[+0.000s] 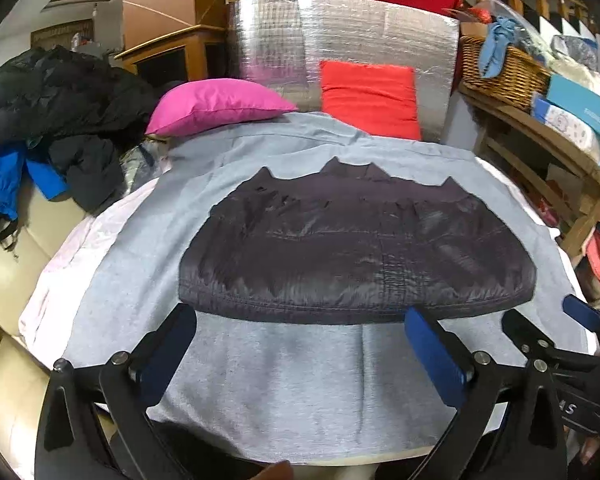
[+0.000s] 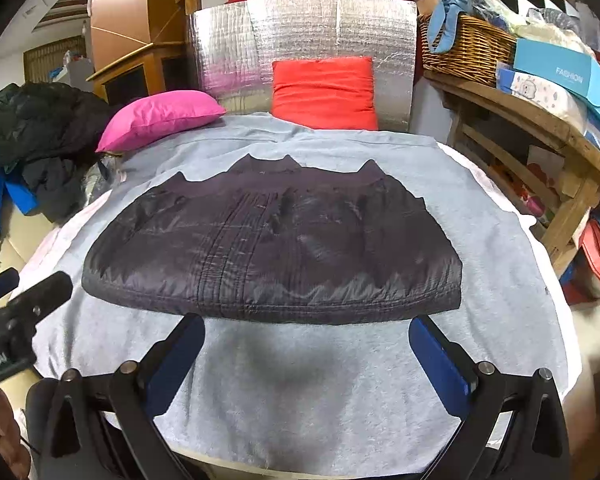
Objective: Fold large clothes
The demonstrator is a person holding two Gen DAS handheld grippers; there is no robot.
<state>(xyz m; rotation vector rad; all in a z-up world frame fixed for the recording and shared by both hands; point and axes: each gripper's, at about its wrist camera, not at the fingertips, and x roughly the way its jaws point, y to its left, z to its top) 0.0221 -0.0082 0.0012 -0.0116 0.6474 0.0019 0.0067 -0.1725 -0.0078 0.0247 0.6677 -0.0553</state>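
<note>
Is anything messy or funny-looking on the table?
The dark jacket lies flat and tidy on the grey cloth. The only mess is off to the side: a heap of black and blue clothes dumped on the sofa.

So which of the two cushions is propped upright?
The red cushion, leaning on the silver insulation panel; the pink cushion lies flat, to its left.

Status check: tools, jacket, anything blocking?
Left tool open, right tool open, both empty. Dark quilted puffer jacket flat on grey blanket, near hem facing both. Nothing in the way.
</note>
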